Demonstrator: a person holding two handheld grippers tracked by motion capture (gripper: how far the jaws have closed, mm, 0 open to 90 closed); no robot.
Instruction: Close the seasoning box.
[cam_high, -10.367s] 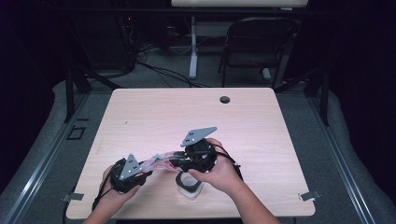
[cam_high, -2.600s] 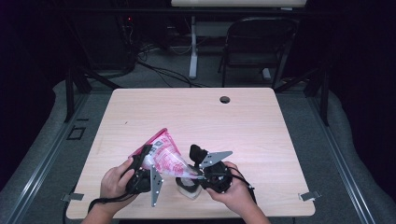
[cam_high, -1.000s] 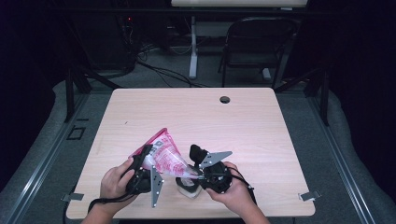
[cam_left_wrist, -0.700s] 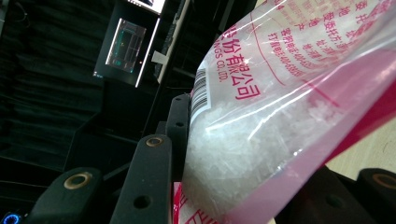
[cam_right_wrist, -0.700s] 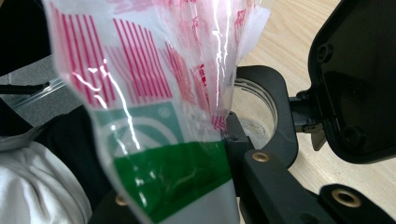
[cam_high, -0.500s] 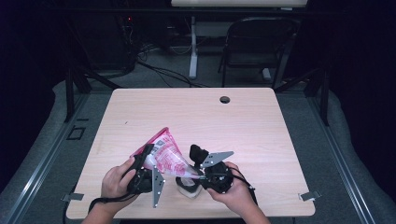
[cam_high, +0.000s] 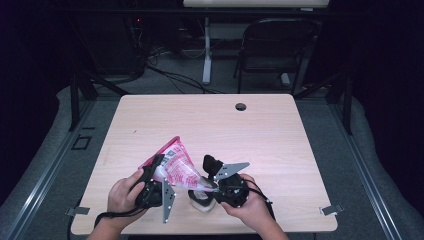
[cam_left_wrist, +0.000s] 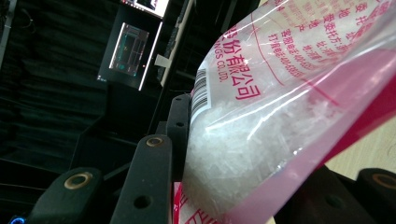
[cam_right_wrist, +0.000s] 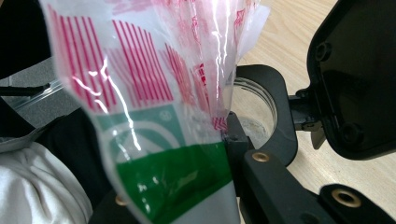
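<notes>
Pale wood table stands in a dark room, with a folding chair beyond its far edge. At the near edge, a pink-and-clear plastic bag of white crystals is held tilted between both grippers. The left gripper has its jaws closed on the bag's upper, fuller part. The right gripper pinches the lower corner over a small open container with a black flip lid. Most of the tabletop beyond lies open. Red Chinese characters, a barcode and "CO.,LTD." show in the left gripper view; nearer the right gripper, the bag has a green band.
</notes>
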